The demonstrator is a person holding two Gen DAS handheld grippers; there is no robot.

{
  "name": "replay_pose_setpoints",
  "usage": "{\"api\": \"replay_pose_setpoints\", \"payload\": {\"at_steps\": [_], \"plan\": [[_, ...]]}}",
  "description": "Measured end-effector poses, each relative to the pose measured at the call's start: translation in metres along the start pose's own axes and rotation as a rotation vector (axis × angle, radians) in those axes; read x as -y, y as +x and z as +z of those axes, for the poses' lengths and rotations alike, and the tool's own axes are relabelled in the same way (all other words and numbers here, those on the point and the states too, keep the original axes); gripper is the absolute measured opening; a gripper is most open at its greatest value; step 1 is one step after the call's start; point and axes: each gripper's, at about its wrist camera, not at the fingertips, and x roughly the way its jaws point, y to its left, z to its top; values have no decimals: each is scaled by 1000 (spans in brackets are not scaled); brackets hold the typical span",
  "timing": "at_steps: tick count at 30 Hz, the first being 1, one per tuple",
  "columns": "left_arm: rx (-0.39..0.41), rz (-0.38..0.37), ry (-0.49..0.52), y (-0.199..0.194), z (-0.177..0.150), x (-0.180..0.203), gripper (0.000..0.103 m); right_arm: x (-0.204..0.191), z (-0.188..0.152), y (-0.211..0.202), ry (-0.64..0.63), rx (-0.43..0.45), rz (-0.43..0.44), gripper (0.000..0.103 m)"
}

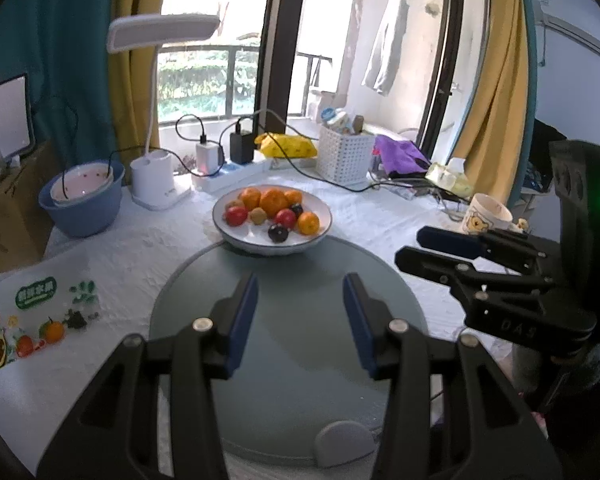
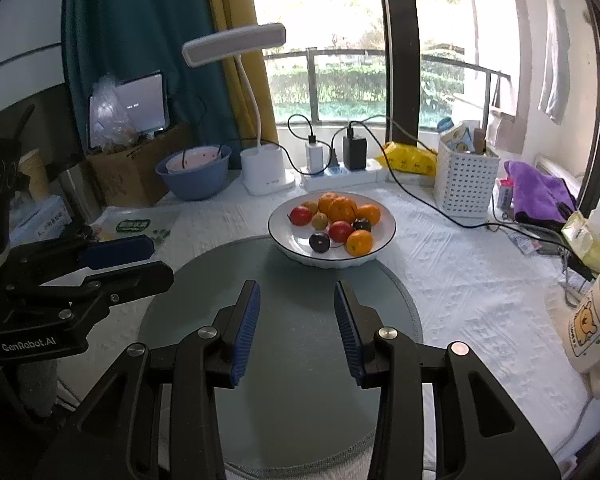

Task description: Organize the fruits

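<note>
- Both tools hang over the round grey mat (image 2: 292,280) at the near edge of the surface: left tool (image 1: 300,320) and right tool (image 2: 296,320), jaws a bit apart, nothing in either.
- One white plate (image 2: 384,236) sits at the mat's far edge. In it I count four oranges (image 2: 342,209), two red fruits (image 2: 340,231), two dark plums (image 2: 319,242) and two small brownish ones (image 2: 319,221).
- Further back left, one blue bowl (image 2: 192,184) holds a pink bowl (image 2: 198,159).
- Back right, a white basket (image 2: 462,188), stuffed, can't tell with what.
</note>
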Motion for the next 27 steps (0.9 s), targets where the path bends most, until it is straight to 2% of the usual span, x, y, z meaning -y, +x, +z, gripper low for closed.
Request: {"api": "replay_pose_setpoints", "payload": {"at_steps": [17, 19, 20, 21, 27], "plan": [[123, 3, 52, -56, 10, 21, 48, -12, 10, -60, -32, 133, -27, 41], [139, 1, 58, -62, 11, 24, 54, -13, 11, -67, -33, 148, -32, 41], [151, -2, 58, -66, 12, 25, 64, -13, 12, -71, -34, 155, -35, 41], [161, -7, 56, -70, 12, 26, 67, -13, 13, -75, -35, 165, -39, 41], [208, -8, 61, -90, 16, 32, 68, -17, 16, -98, -45, 214, -52, 41]]}}
